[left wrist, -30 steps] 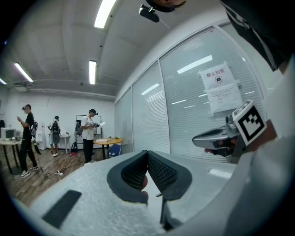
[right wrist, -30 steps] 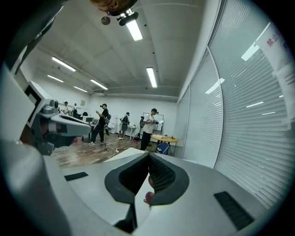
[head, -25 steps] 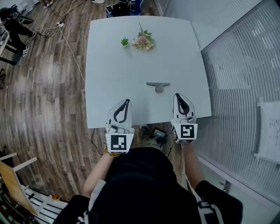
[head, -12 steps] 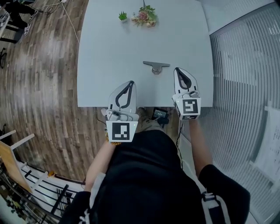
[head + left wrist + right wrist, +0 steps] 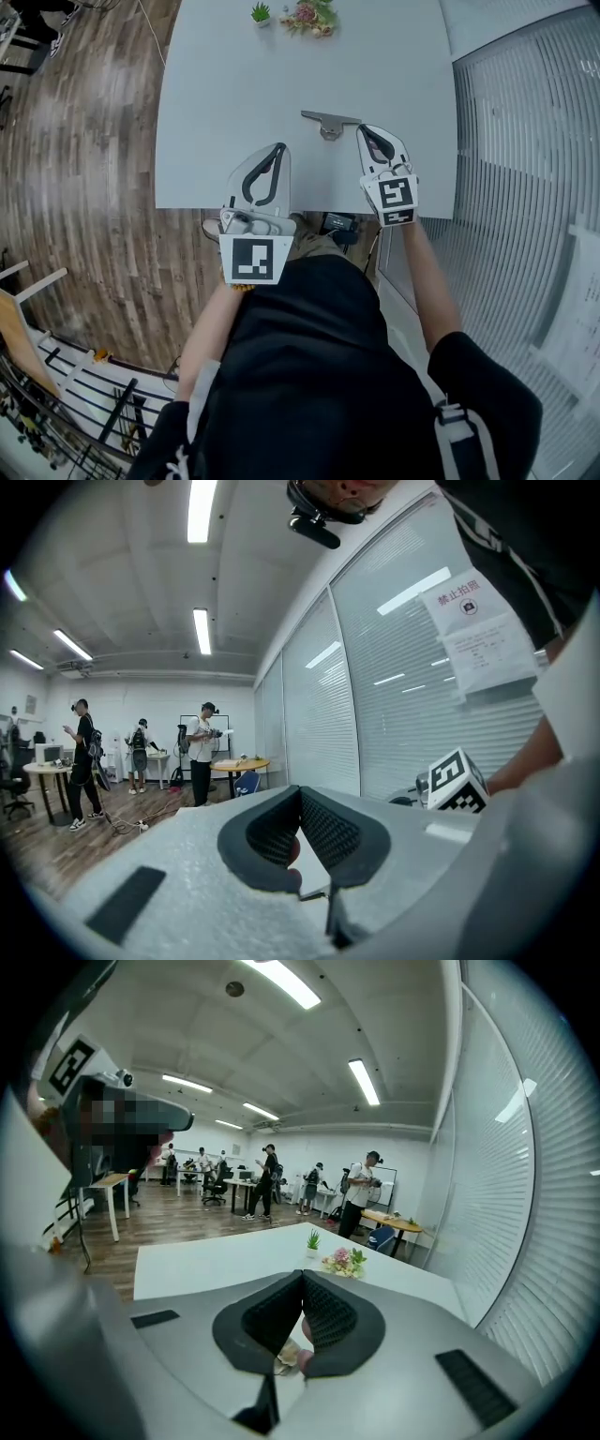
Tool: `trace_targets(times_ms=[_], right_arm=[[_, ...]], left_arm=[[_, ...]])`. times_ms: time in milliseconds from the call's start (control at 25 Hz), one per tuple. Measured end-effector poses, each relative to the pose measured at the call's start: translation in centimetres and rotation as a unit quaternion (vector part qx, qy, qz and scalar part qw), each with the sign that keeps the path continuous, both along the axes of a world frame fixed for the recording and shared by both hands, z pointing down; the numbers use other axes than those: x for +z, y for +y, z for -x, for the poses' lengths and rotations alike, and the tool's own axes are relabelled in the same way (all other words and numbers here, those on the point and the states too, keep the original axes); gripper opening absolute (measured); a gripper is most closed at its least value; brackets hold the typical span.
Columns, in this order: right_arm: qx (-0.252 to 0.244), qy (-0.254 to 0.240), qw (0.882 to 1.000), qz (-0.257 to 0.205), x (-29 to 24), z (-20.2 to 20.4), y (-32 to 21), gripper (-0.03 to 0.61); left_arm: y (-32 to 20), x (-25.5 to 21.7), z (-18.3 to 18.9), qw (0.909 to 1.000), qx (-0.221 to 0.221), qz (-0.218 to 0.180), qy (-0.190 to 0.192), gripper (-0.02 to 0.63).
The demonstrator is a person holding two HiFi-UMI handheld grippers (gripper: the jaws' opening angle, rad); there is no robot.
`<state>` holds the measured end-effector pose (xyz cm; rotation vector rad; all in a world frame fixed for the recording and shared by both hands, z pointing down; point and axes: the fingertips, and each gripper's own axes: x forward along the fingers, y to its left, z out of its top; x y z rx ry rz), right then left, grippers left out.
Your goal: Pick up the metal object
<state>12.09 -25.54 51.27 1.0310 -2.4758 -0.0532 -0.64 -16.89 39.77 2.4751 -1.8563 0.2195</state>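
**Both grippers shut over the near edge, metal object just off the right tips**

In the head view the white table (image 5: pixel 234 84) is bare across nearly its whole top. Only a small potted plant (image 5: pixel 260 11) and a bunch of flowers (image 5: pixel 307 14) stand on it, both at the far edge, well apart from the work. The near edge runs straight across below both grippers, and each gripper's body crosses it with the tips over the tabletop. On the right the table's side edge lies close to a glass wall with blinds (image 5: pixel 525 141), so there is little room on that side. On the left the wood floor (image 5: pixel 75 141) lies open.

The metal object (image 5: pixel 328 122), a flat T-shaped piece, lies flat on the table in the near half, right of the middle. The right gripper (image 5: pixel 366 133) points at it from the near right, with its tips just beside the object's right end. Whether they touch cannot be told. Its jaws are pressed together with nothing clamped between them, as the right gripper view shows (image 5: pixel 303 1277).

The left gripper (image 5: pixel 279 150) sits nearer the near edge, to the left of the object and clearly apart from it. Its jaws also meet, and they are empty (image 5: pixel 300 794).
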Motion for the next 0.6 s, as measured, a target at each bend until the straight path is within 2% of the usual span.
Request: trace_targets(times_ms=[240,600], right_arm=[[-0.075,0.049,0.996,0.002,3.6,0.7,0.5,0.002],[-0.144,0.132,0.981,-0.004,8.1,1.0,0.2,0.014]], left_arm=[[0.1,0.0,-0.1,0.9999,-0.007,-0.005,-0.006,0.002],[-0.2,0.1,-0.5,0.9999,-0.013,-0.008,0.000,0.002]])
